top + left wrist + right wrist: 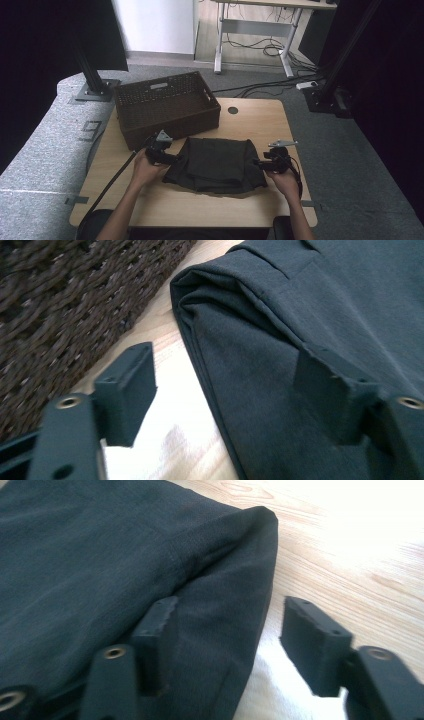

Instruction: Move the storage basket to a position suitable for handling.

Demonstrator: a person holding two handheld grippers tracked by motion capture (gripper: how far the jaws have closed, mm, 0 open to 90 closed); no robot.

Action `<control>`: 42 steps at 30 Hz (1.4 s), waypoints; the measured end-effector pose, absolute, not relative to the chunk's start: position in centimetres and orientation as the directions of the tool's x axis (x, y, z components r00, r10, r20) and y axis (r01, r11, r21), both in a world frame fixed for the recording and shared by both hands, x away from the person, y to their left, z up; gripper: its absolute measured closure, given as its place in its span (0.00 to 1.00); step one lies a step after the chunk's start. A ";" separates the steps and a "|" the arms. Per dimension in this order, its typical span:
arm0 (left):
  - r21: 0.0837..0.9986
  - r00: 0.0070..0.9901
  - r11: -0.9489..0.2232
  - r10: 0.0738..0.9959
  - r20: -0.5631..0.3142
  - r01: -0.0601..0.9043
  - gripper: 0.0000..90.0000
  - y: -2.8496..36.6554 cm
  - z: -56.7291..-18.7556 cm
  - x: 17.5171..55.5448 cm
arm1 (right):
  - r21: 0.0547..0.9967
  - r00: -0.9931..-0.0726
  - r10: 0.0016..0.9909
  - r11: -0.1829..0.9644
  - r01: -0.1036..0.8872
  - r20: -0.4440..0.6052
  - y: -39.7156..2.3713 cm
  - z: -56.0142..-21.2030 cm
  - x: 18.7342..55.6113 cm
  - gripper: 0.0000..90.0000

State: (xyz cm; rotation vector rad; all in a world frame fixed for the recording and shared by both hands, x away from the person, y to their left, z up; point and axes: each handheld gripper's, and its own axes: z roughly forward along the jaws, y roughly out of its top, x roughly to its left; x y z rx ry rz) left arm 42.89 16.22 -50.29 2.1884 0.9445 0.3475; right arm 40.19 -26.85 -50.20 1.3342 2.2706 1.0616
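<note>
A dark folded cloth (216, 164) lies flat on the wooden table (260, 120), near its front edge. My left gripper (171, 159) is at the cloth's left edge and my right gripper (258, 162) at its right edge. In the left gripper view the jaws (222, 360) stand apart, one over bare table and the other over the cloth (310, 315), with the folded edge between them and no pad pressing. In the right gripper view the jaws (230, 607) also straddle the cloth's edge (100, 555), apart and not gripping.
A dark brown wicker basket (170, 122) stands at the table's back left, just beyond the cloth and close to my left gripper; its woven wall (60, 300) fills the left gripper view's upper left. Bare wood (350, 555) lies right of the cloth. A round hole (233, 110) sits at the back.
</note>
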 end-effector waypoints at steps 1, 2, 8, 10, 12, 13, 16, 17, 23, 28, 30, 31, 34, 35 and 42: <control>0.702 0.696 -0.480 0.717 -0.031 0.526 0.33 16.1 -50.4 43.1 | 0.721 -0.523 0.846 0.297 0.626 0.106 -26.7 -50.3 40.5 0.47; 0.700 0.696 -0.481 0.718 -0.032 0.528 0.34 15.9 -50.6 43.3 | 0.717 -0.522 0.847 0.301 0.629 0.102 -26.5 -50.5 40.8 0.49; 0.681 0.685 -0.484 0.727 -0.036 0.549 0.38 15.7 -51.8 44.2 | 0.696 -0.498 0.863 0.306 0.649 0.086 -26.0 -51.7 42.6 0.54; 0.662 0.686 -0.505 0.727 -0.020 0.554 0.39 15.7 -52.3 44.5 | 0.686 -0.499 0.862 0.308 0.659 0.093 -25.9 -52.2 43.0 0.56; 0.645 0.692 -0.524 0.722 -0.010 0.556 0.41 15.6 -52.8 44.5 | 0.673 -0.494 0.865 0.313 0.670 0.090 -25.9 -52.7 43.4 0.57; 0.641 0.696 -0.529 0.718 -0.013 0.556 0.43 15.5 -52.9 44.5 | 0.667 -0.494 0.864 0.314 0.676 0.094 -25.8 -53.0 43.6 0.59; 0.635 0.717 -0.544 0.697 -0.021 0.548 0.52 15.3 -53.5 44.4 | 0.652 -0.500 0.859 0.320 0.688 0.106 -25.8 -53.5 43.7 0.67; 0.638 0.723 -0.541 0.690 -0.035 0.548 0.56 15.3 -53.5 44.4 | 0.646 -0.506 0.856 0.329 0.689 0.103 -25.7 -53.6 43.7 0.69; 0.634 0.714 -0.523 0.697 -0.067 0.570 0.77 15.1 -53.4 44.0 | 0.636 -0.508 0.854 0.331 0.697 0.112 -25.3 -53.6 43.3 0.91; 0.638 0.718 -0.518 0.691 -0.080 0.570 0.83 15.4 -53.5 43.4 | 0.626 -0.519 0.847 0.345 0.699 0.112 -24.8 -53.5 42.7 0.94; 0.635 0.721 -0.520 0.688 -0.086 0.571 0.83 15.6 -53.4 43.0 | 0.625 -0.524 0.844 0.349 0.698 0.114 -24.8 -53.5 42.6 0.94; 0.633 0.724 -0.524 0.685 -0.084 0.569 0.83 15.8 -53.4 42.7 | 0.624 -0.526 0.842 0.349 0.699 0.117 -24.7 -53.5 42.5 0.94; 0.634 0.727 -0.526 0.681 -0.084 0.566 0.83 16.2 -53.4 41.9 | 0.622 -0.548 0.828 0.369 0.691 0.118 -24.5 -53.5 41.7 0.94; 0.635 0.727 -0.526 0.682 -0.083 0.566 0.83 16.3 -53.4 41.6 | 0.621 -0.555 0.823 0.375 0.688 0.118 -24.4 -53.5 41.5 0.94; 0.635 0.733 -0.530 0.675 -0.086 0.562 0.82 17.5 -53.4 39.4 | 0.617 -0.588 0.799 0.402 0.677 0.124 -23.8 -53.5 39.9 0.93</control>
